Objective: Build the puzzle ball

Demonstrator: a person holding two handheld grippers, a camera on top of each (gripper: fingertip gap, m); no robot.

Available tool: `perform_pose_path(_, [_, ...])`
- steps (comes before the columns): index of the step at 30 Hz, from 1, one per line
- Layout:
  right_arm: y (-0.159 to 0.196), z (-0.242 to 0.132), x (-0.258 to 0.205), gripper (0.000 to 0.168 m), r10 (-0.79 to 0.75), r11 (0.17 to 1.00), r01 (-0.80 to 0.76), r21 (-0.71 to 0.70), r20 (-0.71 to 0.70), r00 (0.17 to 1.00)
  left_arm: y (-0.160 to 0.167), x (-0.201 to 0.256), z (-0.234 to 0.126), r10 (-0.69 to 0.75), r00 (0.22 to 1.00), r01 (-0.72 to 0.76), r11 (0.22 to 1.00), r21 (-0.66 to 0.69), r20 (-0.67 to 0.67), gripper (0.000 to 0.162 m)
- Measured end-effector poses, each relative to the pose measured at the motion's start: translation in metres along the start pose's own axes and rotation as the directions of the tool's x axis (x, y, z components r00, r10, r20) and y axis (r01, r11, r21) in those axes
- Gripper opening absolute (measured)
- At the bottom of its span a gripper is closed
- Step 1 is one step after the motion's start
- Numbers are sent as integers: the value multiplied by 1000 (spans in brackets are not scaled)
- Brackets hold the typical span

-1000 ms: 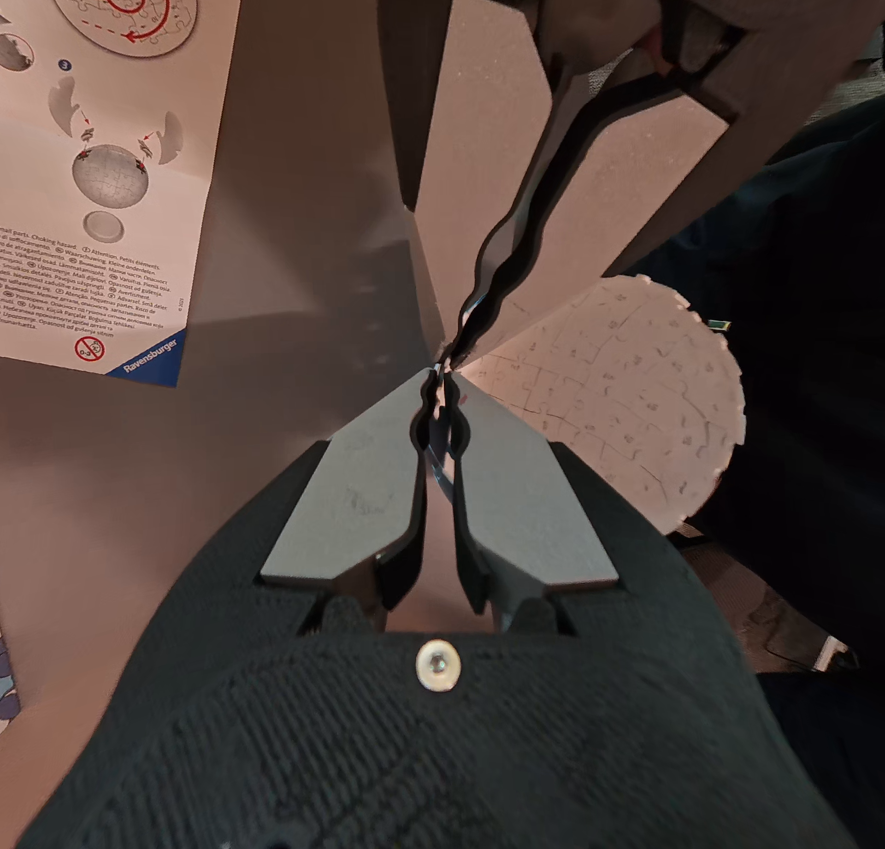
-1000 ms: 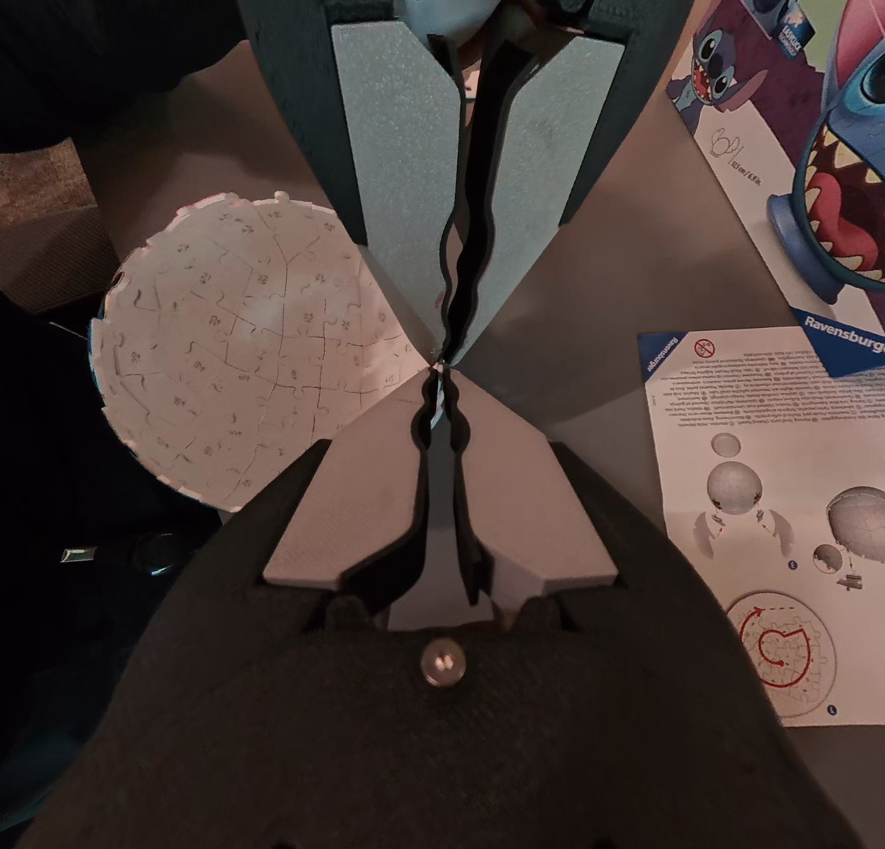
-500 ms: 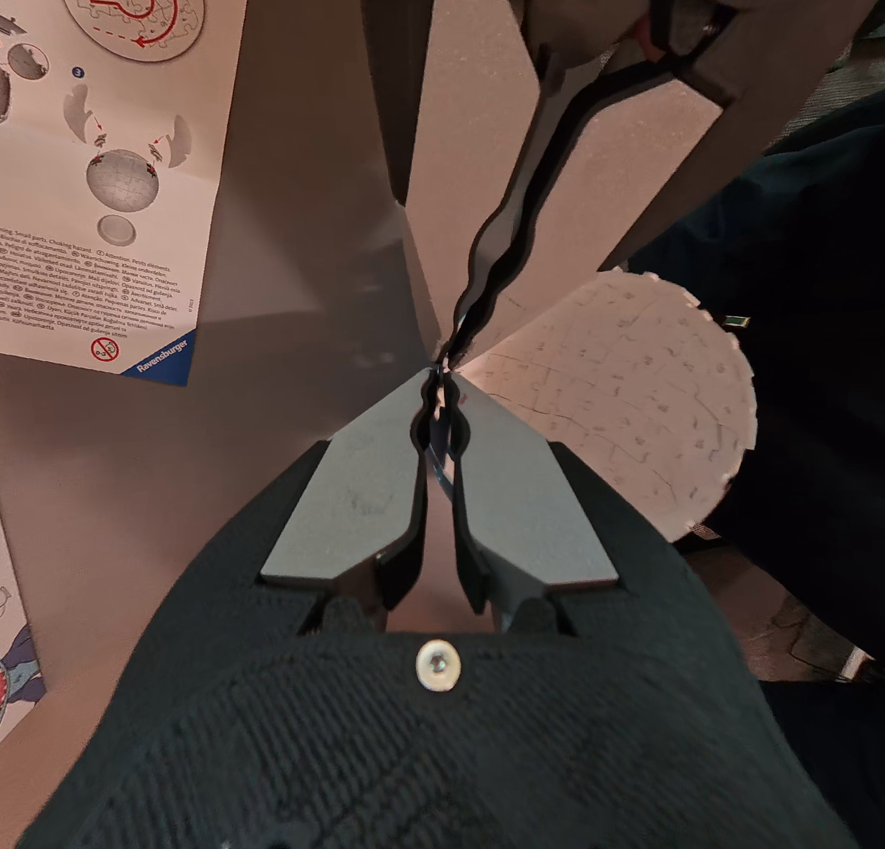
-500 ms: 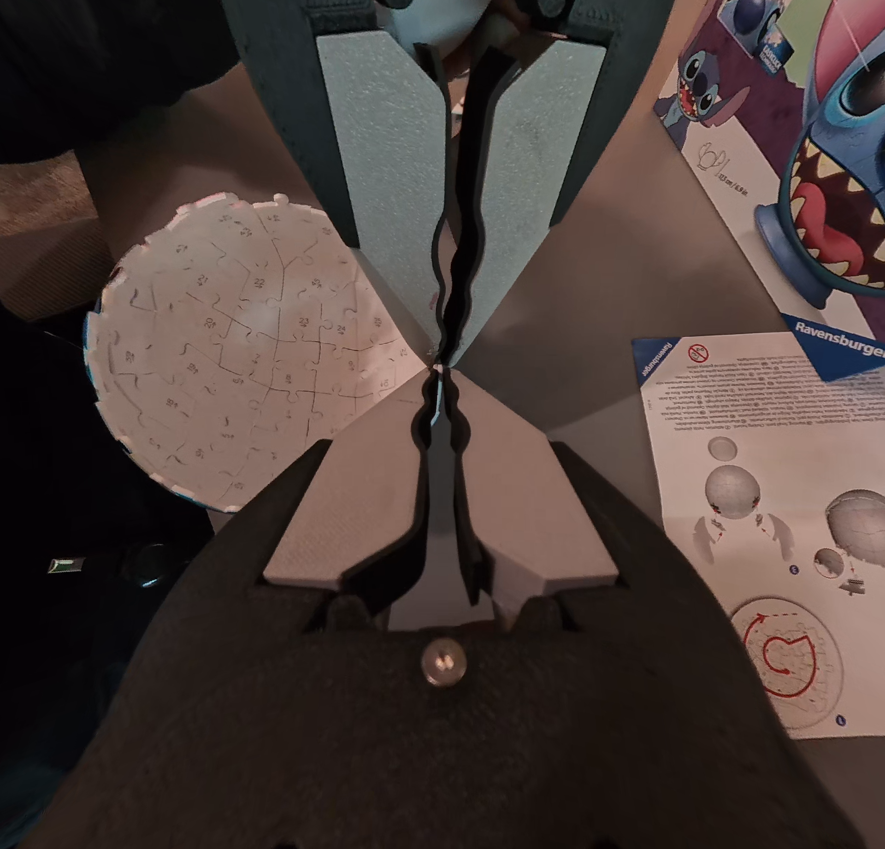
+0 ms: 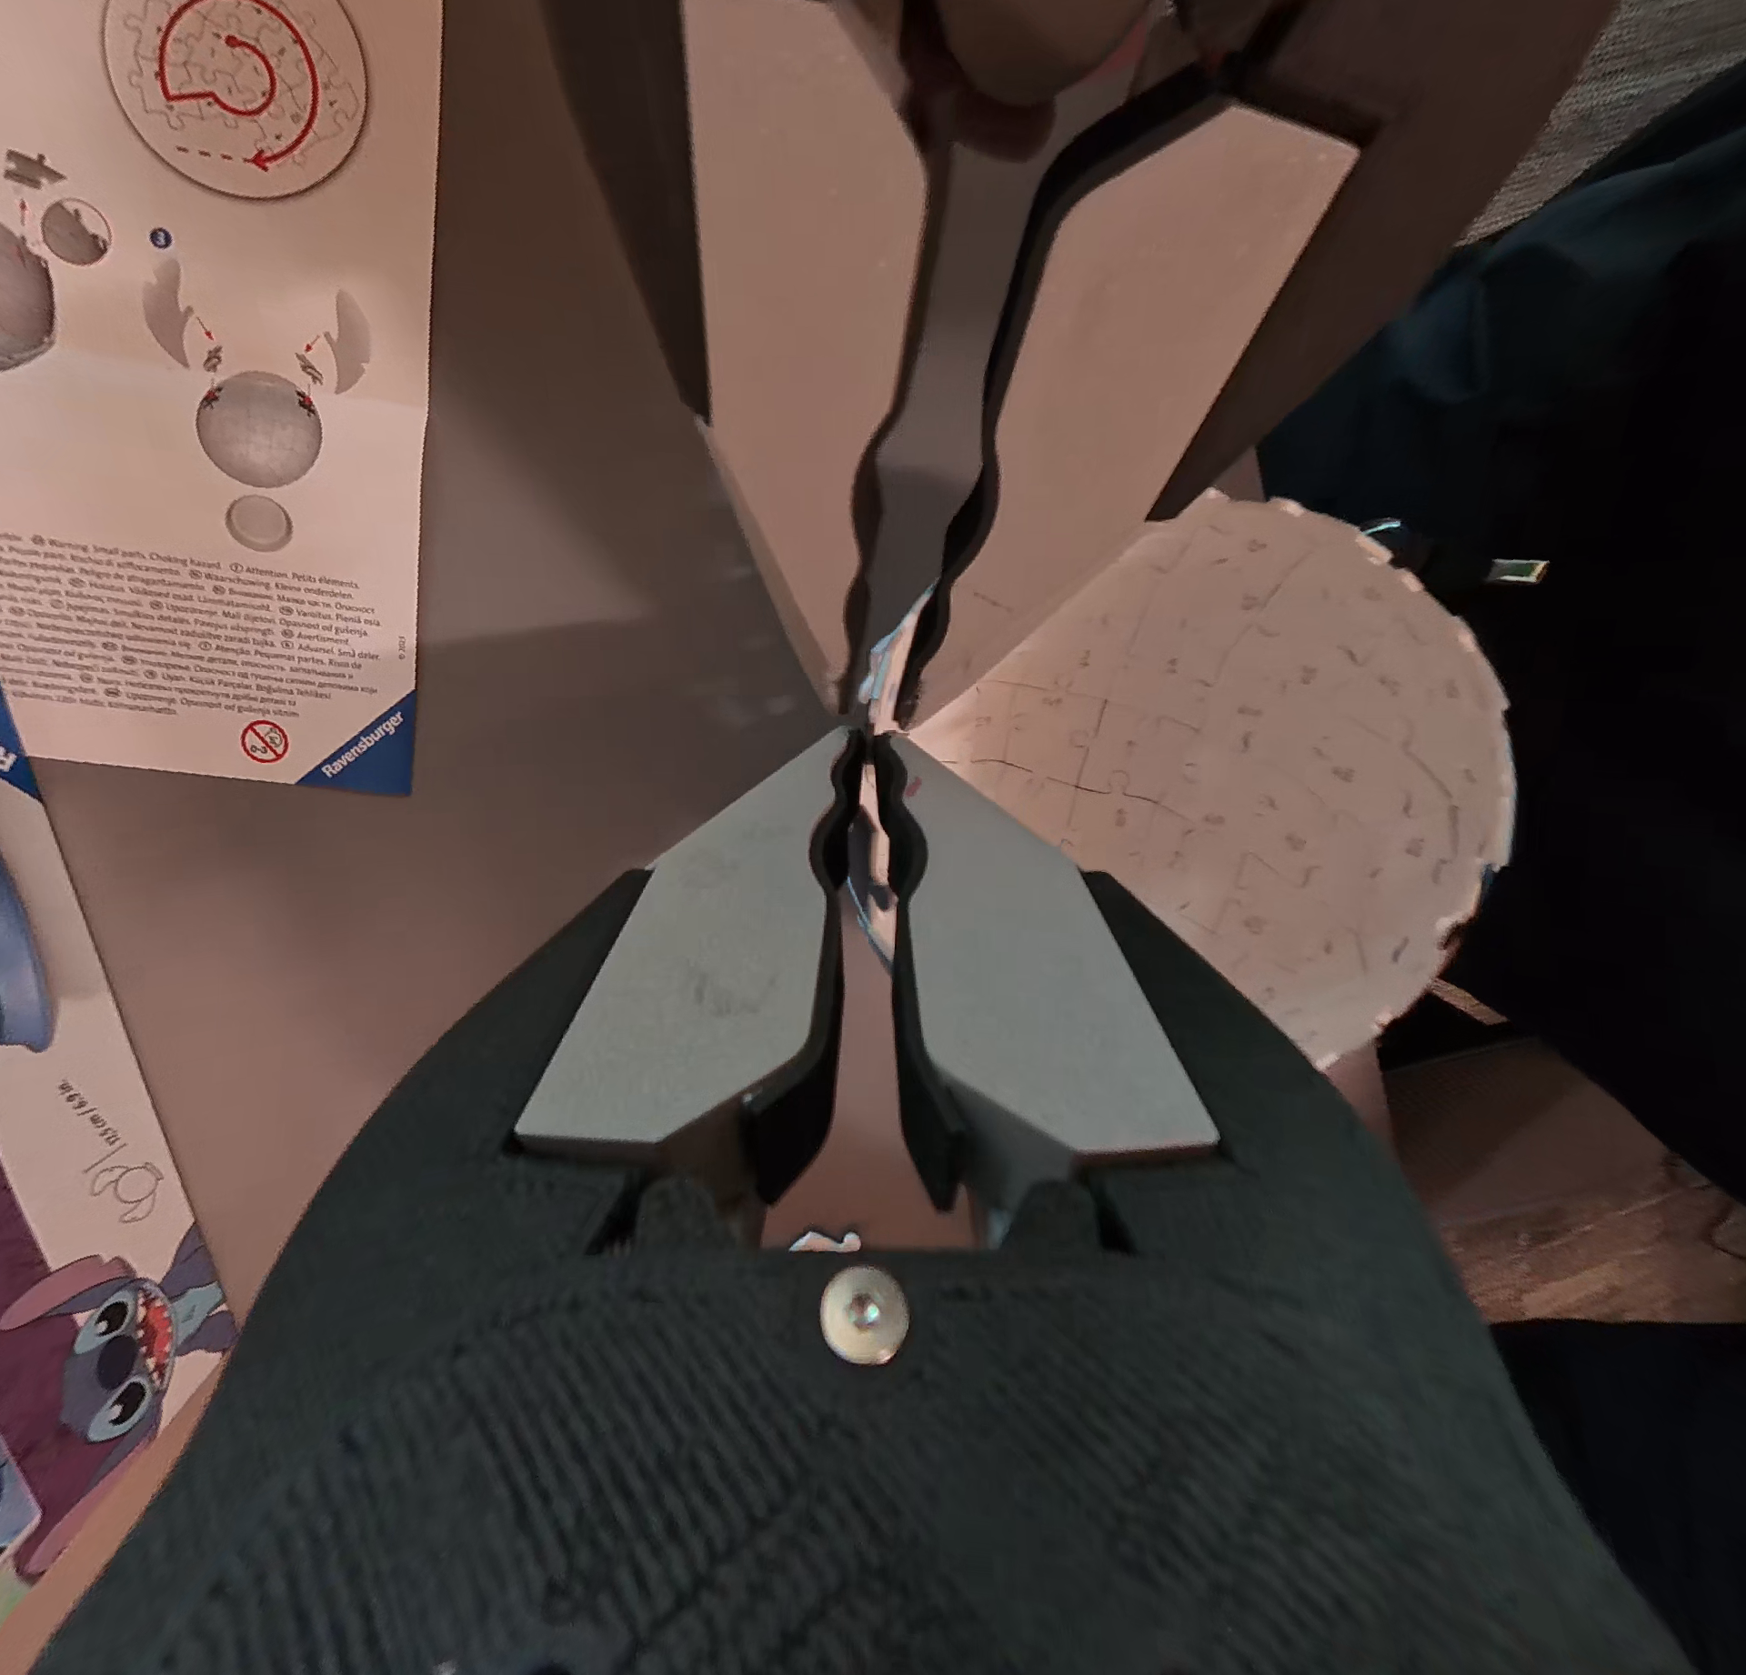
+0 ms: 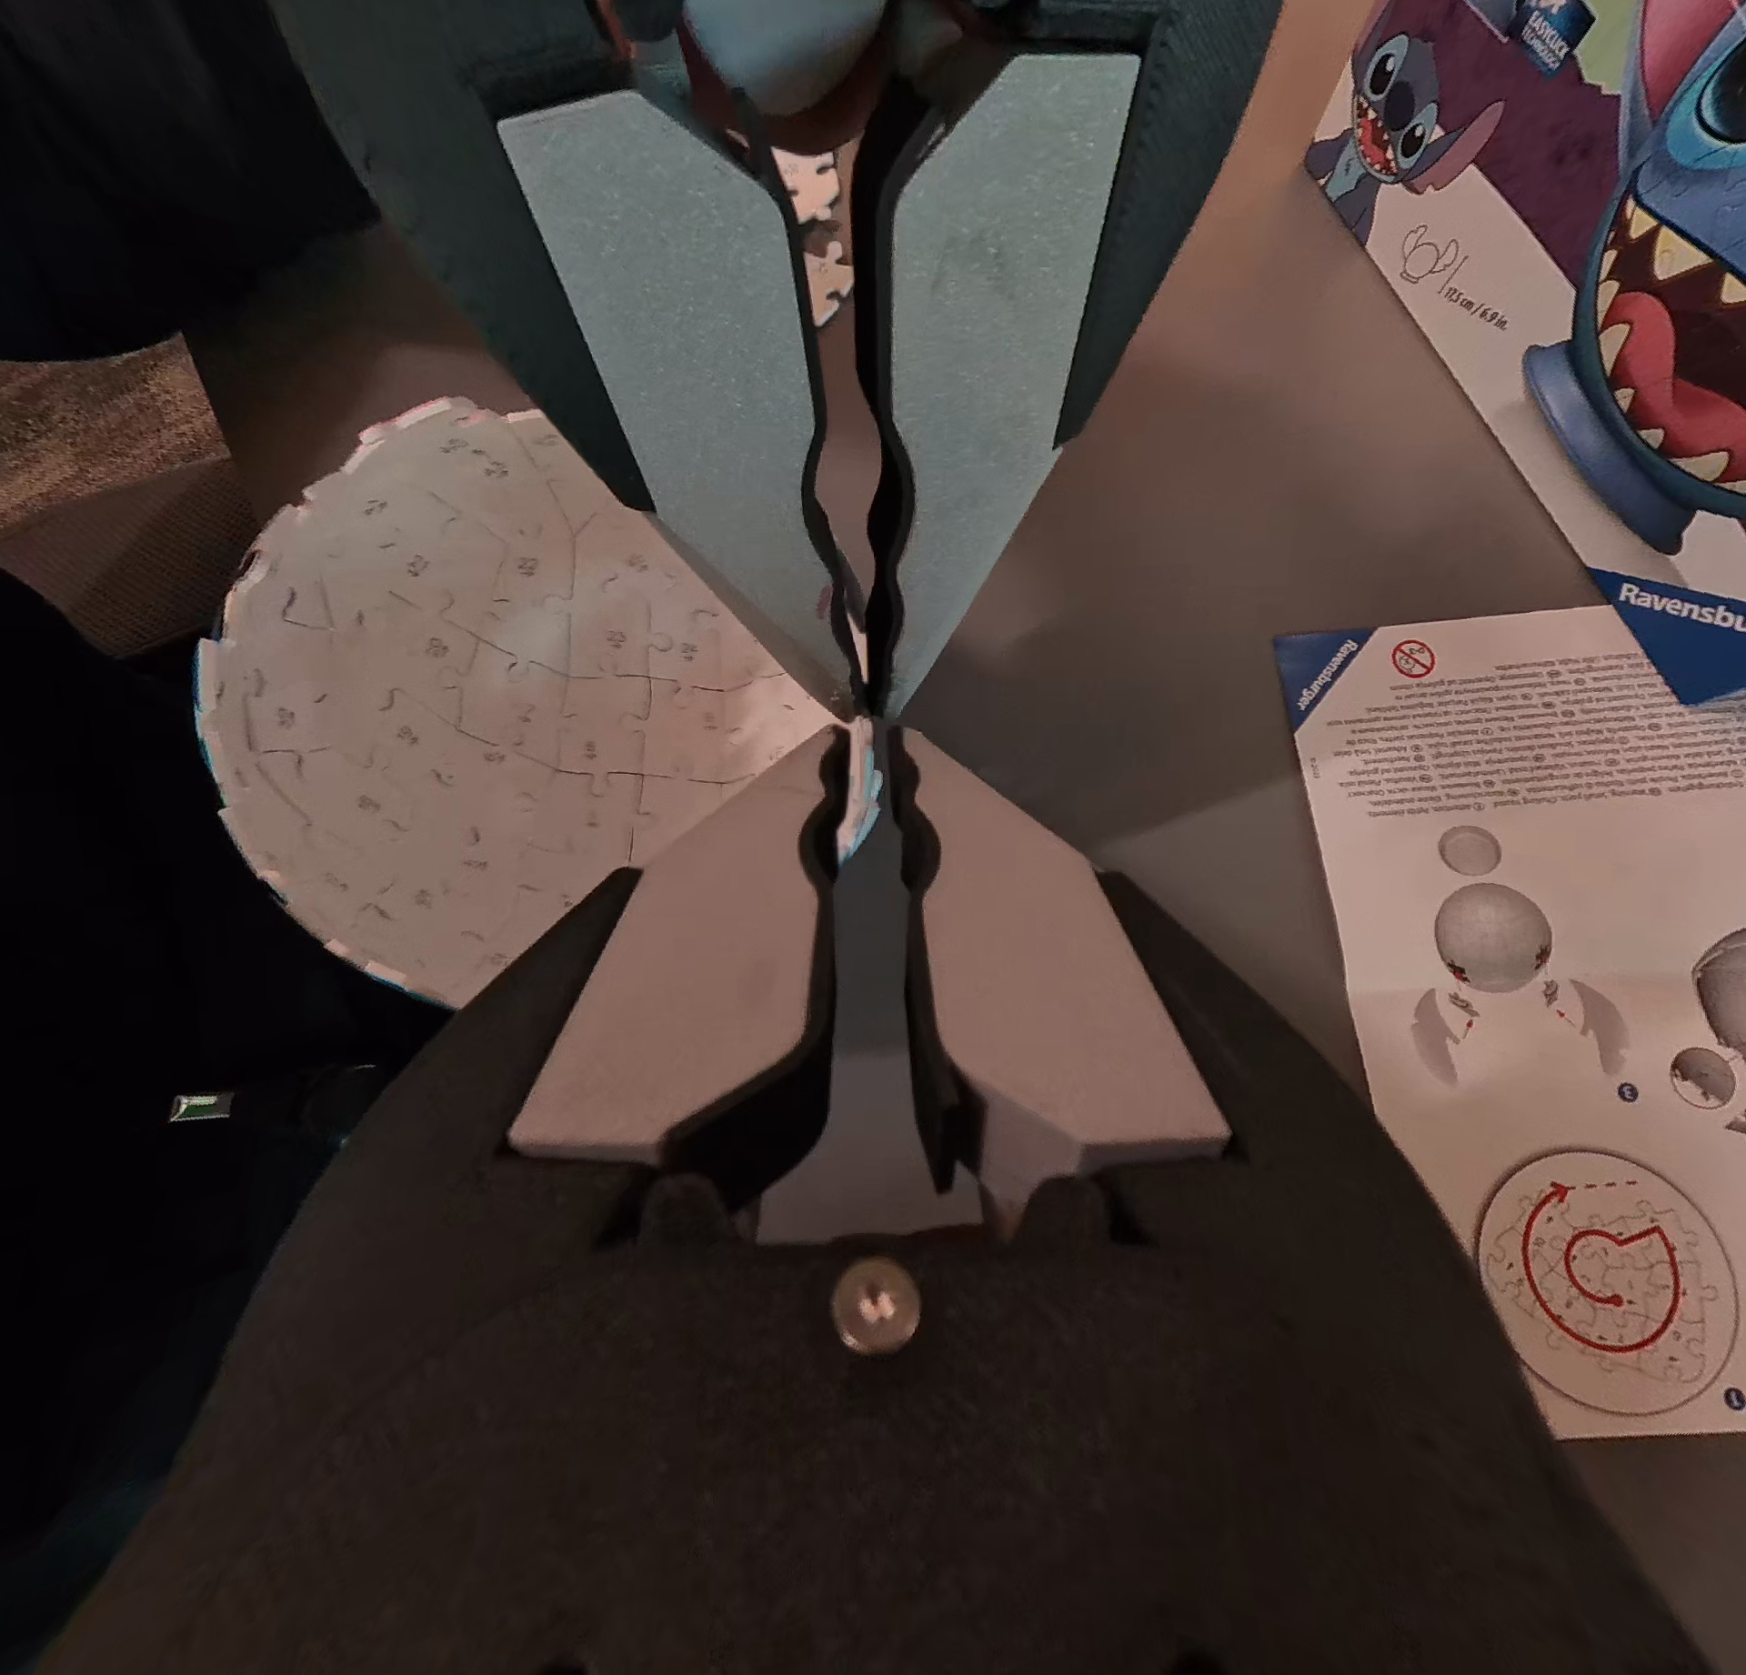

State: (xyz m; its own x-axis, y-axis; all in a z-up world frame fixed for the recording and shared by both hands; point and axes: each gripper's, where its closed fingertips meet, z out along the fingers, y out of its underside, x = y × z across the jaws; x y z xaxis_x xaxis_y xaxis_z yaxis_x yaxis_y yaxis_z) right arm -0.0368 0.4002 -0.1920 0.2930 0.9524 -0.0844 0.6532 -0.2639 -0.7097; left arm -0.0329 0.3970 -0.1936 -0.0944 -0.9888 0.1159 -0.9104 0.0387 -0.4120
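Note:
A half-built puzzle ball, a white shell with numbered pieces, lies open side up at the table's edge (image 5: 1228, 779) (image 6: 453, 732). My left gripper (image 5: 864, 743) and my right gripper (image 6: 864, 743) meet tip to tip just above the table, beside the shell's rim. Each is shut on a small puzzle piece: a thin curved piece (image 5: 864, 883) shows between the left jaws, a white one (image 6: 858, 798) between the right jaws. The right gripper (image 5: 874, 694) comes in from the top of the left wrist view, the left gripper (image 6: 864, 694) from the top of the right wrist view. The join between the pieces is hidden.
A printed instruction sheet (image 5: 217, 401) (image 6: 1531, 874) lies flat beside the grippers. The puzzle box (image 5: 76, 1252) (image 6: 1559, 212) with a blue cartoon figure lies past it. Loose pieces (image 6: 822, 241) show behind the left gripper. A person's dark clothing (image 5: 1559, 496) is past the table edge. Only a small space, under 4 cm, lies between the two pairs of fingers.
Both grippers stay shut and tip to tip. The pair has shifted a little over the table, so the box now shows at the left edge of the left wrist view.

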Motion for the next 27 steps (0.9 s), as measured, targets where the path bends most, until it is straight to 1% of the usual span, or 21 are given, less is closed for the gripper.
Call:
perform_pose_path(2, [0, -1, 1, 9, 14, 1000, -14, -13, 7, 1000, -1, 1, -1, 11, 1000, -11, 1000, -5, -7, 0])
perform_pose_path(4, [1, -3, 3, 9, 31, 999, -31, -29, 5, 999, -3, 2, -3, 26, 1000, -26, 1000, -9, -10, 0])
perform_pose_path(9, [-1, -6, 1, 9, 87, 996, -85, -38, 60, 994, -9, 0, -5, 55, 998, -55, 998, -3, -6, 0])
perform_pose_path(14, [-15, -17, -1, 8, 177, 980, -188, 62, 150, 973, -4, -2, -5, 49, 999, -49, 999, -12, 13, 0])
perform_pose_path(16, [-13, -19, 6, 7, 237, 965, -251, 73, 157, 959, -5, -2, -5, 60, 998, -60, 998, -8, 19, 0])
perform_pose_path(19, [-4, -16, 11, 9, 319, 943, -330, 45, 168, 933, -6, -2, -4, 73, 997, -73, 997, -10, 27, 0])
perform_pose_path(22, [2, -13, 5, 15, 368, 926, -377, 3, 210, 906, -3, -2, -1, 79, 996, -78, 997, -28, 29, 0])
perform_pose_path(24, [3, -12, 1, 15, 377, 923, -385, -8, 225, 899, -2, -3, 1, 85, 996, -84, 996, -37, 31, 0])
perform_pose_path(27, [4, -7, 3, 14, 364, 930, -368, -21, 197, 910, -3, -2, 2, 91, 995, -90, 995, -40, 33, 0])
